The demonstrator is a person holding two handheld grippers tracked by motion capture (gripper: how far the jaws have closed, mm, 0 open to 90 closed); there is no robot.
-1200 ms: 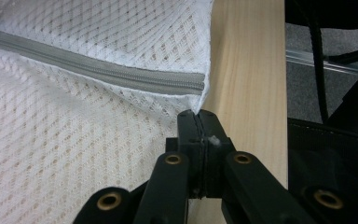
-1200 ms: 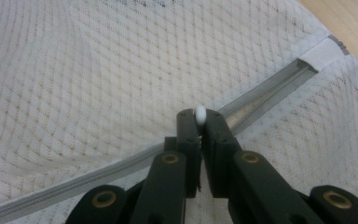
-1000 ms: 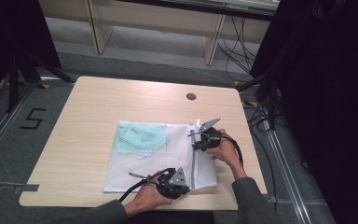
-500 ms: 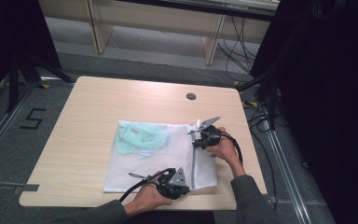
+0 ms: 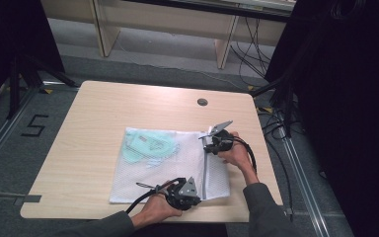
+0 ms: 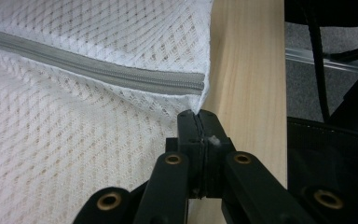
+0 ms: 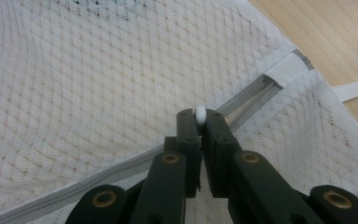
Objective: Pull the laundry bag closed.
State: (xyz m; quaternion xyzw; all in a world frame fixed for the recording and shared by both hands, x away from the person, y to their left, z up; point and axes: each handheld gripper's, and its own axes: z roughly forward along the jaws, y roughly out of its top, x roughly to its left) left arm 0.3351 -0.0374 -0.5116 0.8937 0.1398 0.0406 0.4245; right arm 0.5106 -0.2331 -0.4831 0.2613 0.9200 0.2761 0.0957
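A white mesh laundry bag (image 5: 170,170) lies flat on the wooden table (image 5: 103,113), with a teal garment (image 5: 148,144) inside its far left part. A grey zipper (image 5: 205,170) runs along the bag's right side. My left gripper (image 5: 197,196) is at the bag's near right corner. In the left gripper view it (image 6: 199,117) is shut on the mesh edge just below the zipper's end (image 6: 186,85). My right gripper (image 5: 209,146) is at the zipper's far end. In the right gripper view it (image 7: 199,119) is shut on the small white zipper pull (image 7: 200,112).
The table's right edge (image 6: 249,70) runs close beside the left gripper, with black cables and floor beyond it. A white strap (image 7: 354,87) sticks out past the bag's far corner. A round cable hole (image 5: 202,101) sits at the table's back.
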